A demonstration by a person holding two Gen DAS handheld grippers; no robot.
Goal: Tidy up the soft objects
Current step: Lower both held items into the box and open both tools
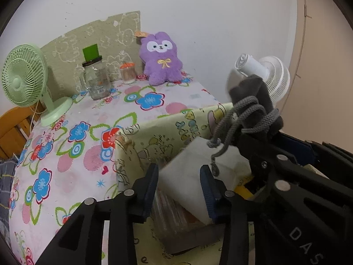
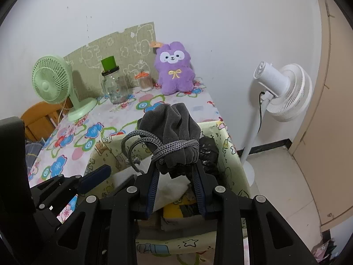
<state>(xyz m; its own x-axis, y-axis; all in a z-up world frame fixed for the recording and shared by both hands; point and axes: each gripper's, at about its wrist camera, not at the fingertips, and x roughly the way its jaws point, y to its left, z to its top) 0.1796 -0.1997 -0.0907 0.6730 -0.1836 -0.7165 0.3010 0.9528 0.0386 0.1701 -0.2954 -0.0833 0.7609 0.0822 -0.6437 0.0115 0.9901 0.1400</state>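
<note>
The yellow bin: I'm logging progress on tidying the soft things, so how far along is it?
Done: a white soft block already lies in the yellow bin. In hand: the right gripper clamps a grey drawstring pouch above the bin; the left gripper is open, holding nothing. Left: the purple plush sits on the table by the wall.

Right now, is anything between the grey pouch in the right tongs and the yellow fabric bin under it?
Nothing blocks the drop. The grey drawstring pouch hangs in the right tongs over the open yellow bin; a white block and a black bag already lie inside.
</note>
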